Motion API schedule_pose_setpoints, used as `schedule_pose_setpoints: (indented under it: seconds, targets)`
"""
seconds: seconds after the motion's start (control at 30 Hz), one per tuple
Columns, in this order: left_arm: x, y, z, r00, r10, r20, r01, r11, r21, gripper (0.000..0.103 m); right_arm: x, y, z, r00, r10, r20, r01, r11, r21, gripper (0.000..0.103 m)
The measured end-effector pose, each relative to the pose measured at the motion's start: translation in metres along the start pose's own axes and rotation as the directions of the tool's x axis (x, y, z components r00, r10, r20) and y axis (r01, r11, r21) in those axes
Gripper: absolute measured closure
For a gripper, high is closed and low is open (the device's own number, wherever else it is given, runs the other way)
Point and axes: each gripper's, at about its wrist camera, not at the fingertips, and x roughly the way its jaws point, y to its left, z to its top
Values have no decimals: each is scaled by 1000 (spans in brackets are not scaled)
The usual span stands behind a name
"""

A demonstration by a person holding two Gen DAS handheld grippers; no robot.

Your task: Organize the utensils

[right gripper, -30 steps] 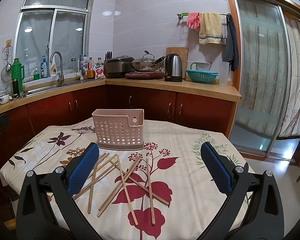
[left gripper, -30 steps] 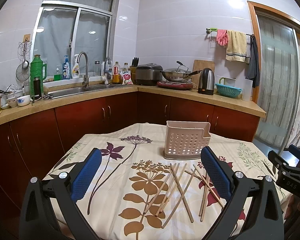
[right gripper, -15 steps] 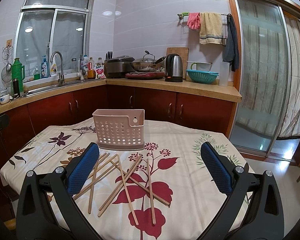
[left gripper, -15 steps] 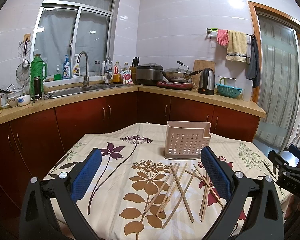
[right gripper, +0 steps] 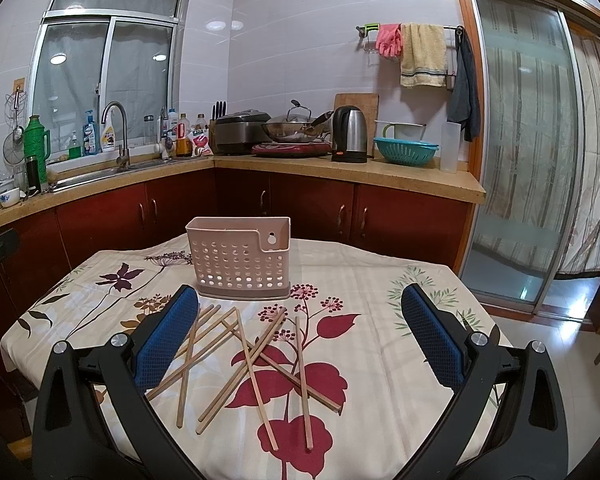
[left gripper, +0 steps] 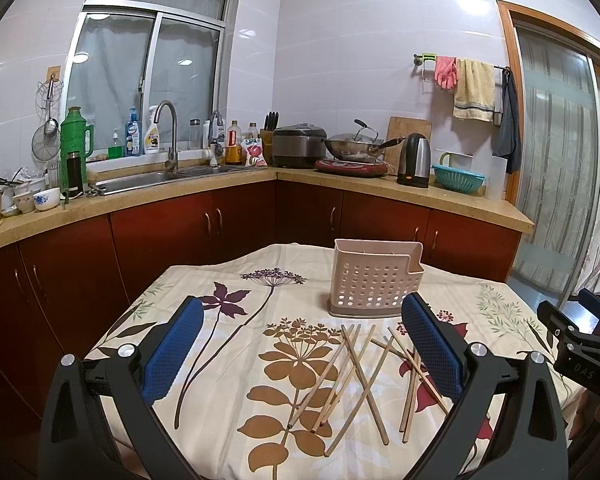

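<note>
Several wooden chopsticks lie crossed in a loose pile on the floral tablecloth. Behind them stands a beige perforated utensil holder, upright and seemingly empty. My left gripper hovers open above the near side of the table, nothing between its blue pads. My right gripper is open too, held over the pile. The right gripper's black body shows at the right edge of the left wrist view.
Behind the table runs an L-shaped counter over red cabinets, carrying a sink, bottles, rice cooker, wok, kettle and teal colander. A glass sliding door is on the right.
</note>
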Motion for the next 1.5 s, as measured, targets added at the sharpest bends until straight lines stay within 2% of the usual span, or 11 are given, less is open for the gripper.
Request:
schedule_pose_setpoints:
  seconds: [0.27, 0.57, 0.6, 0.7, 0.97, 1.13, 1.27, 1.33, 1.4, 1.5]
  targets:
    - [21, 3, -14, 999, -7, -45, 7, 1000, 1, 6, 23, -3, -19, 999, 21, -35, -21, 1000, 3, 4]
    - [77, 14, -59, 981, -4, -192, 3, 1000, -5, 6, 65, -20, -70, 990, 35, -135, -34, 999, 8, 4]
    - [82, 15, -64, 979, -3, -205, 3, 1000, -2, 6, 68, -20, -74, 989, 38, -145, -38, 999, 7, 7]
    - [93, 17, -78, 971, 11, -238, -9, 1000, 12, 6, 76, -19, -90, 980, 74, -182, -75, 997, 1, 27]
    - [106, 23, -105, 960, 38, -276, -30, 999, 32, 6, 89, -4, -129, 951, 177, -252, -193, 980, -40, 48]
    - [115, 18, -115, 952, 44, -301, -26, 998, 62, 6, 100, 3, -150, 924, 218, -315, -246, 968, -49, 65]
    - [116, 14, -119, 951, 46, -305, -22, 996, 81, 6, 104, 5, -157, 913, 230, -336, -261, 964, -49, 73]
    - [117, 11, -121, 951, 43, -306, -17, 996, 88, 6, 103, 4, -158, 914, 230, -334, -263, 963, -54, 81]
    - [118, 9, -122, 950, 39, -311, -11, 996, 93, 6, 103, 4, -158, 914, 232, -333, -265, 962, -58, 83]
    - [118, 5, -123, 948, 25, -316, 4, 996, 92, 6, 104, 4, -159, 912, 237, -336, -273, 960, -64, 94]
